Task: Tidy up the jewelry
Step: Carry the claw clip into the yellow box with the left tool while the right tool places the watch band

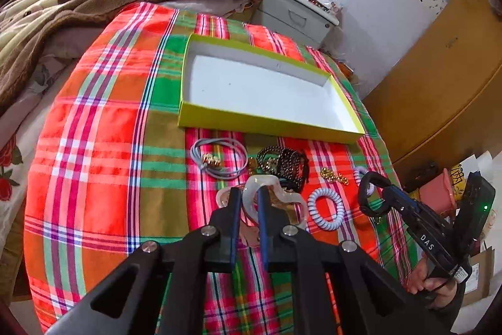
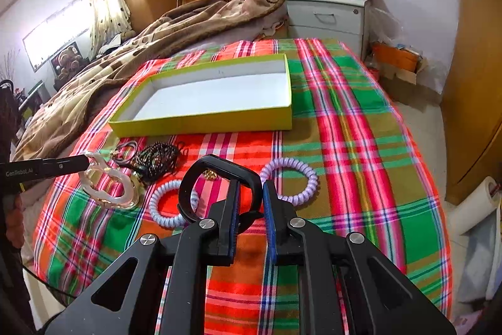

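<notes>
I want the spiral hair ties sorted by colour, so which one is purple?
The spiral tie right of the right gripper; the one on its left is bluish-white.

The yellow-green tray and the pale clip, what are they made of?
The tray looks like matte cardboard: thin folded walls, plain white inside. The pale clip in the left gripper seems glossy translucent plastic or acrylic, since the plaid cloth shows through it.

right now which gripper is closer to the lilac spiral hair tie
Right. The right gripper, shut on a black hair clip, sits just beside the lilac spiral hair tie. The left gripper, clamped on a translucent clip, is far across the cloth.
</notes>
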The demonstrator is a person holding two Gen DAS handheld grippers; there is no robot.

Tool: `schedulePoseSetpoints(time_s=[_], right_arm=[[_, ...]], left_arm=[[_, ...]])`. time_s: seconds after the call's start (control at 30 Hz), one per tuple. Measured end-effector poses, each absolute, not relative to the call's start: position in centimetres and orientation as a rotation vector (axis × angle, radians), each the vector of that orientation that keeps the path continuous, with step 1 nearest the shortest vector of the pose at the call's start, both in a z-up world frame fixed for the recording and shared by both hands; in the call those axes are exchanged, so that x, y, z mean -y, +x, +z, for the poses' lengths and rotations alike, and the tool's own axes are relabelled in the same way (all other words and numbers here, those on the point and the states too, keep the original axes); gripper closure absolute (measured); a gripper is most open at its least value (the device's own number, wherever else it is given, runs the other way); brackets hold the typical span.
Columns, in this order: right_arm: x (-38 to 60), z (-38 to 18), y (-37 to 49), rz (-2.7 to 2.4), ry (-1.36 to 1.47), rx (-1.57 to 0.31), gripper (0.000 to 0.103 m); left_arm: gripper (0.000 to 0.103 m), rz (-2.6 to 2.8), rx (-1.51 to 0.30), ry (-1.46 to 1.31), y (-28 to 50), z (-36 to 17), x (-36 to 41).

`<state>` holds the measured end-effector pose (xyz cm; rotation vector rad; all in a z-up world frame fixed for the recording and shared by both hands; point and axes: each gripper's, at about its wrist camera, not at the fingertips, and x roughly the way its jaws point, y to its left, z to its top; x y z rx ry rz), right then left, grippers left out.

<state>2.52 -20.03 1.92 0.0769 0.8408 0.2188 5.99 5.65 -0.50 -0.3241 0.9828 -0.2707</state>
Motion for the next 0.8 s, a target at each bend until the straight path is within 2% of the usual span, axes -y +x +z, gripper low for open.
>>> schedulePoseSetpoints(time_s=[0.8], right_arm=[[19.3, 4.3, 3.3, 0.231, 0.08, -0.771, 0.088]], left_arm=[[0.095, -0.318, -0.901, -0.353, 5.6, 3.1, -7.0]])
